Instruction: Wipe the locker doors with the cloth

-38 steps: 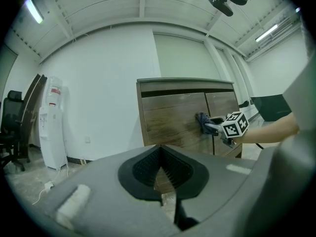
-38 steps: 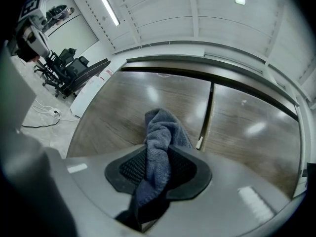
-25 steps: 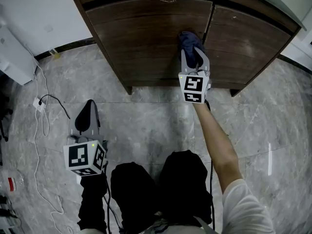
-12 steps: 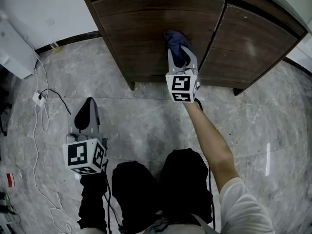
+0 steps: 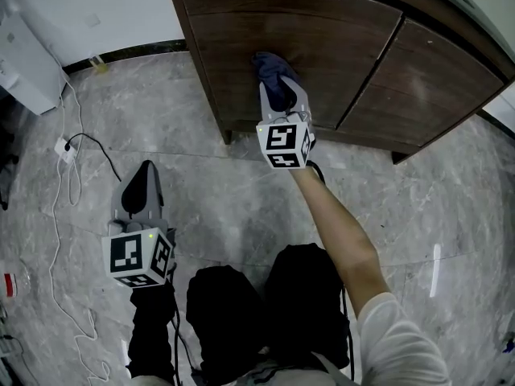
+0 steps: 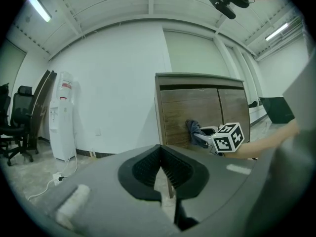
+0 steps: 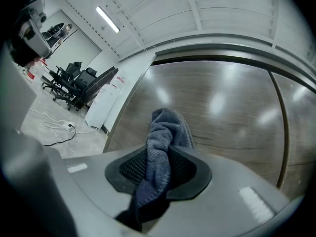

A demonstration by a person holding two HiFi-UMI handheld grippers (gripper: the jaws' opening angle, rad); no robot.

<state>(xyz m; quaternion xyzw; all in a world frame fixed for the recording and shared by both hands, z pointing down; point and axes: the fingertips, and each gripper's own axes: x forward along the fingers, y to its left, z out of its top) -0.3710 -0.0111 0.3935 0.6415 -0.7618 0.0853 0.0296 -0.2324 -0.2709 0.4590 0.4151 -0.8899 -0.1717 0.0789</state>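
A dark blue cloth (image 5: 272,69) is pressed against the left door (image 5: 338,43) of the brown wooden locker, with my right gripper (image 5: 279,95) shut on it. In the right gripper view the cloth (image 7: 165,132) bulges out between the jaws of the right gripper (image 7: 159,169) and touches the glossy door (image 7: 227,107). The right door (image 5: 438,87) lies beyond the seam, to the right. My left gripper (image 5: 143,182) hangs low over the floor at the left, away from the locker, shut with nothing in it. Its own view shows the left gripper (image 6: 161,154) with its pads meeting.
A white water dispenser (image 6: 61,115) stands by the wall at the left, with office chairs (image 6: 19,122) beyond it. A white cable and plug strip (image 5: 64,147) lie on the marble floor. The person's legs (image 5: 257,312) are just below the grippers.
The right gripper has slid the cloth leftward across the left door, away from the seam between the doors. The left gripper has shifted only slightly.
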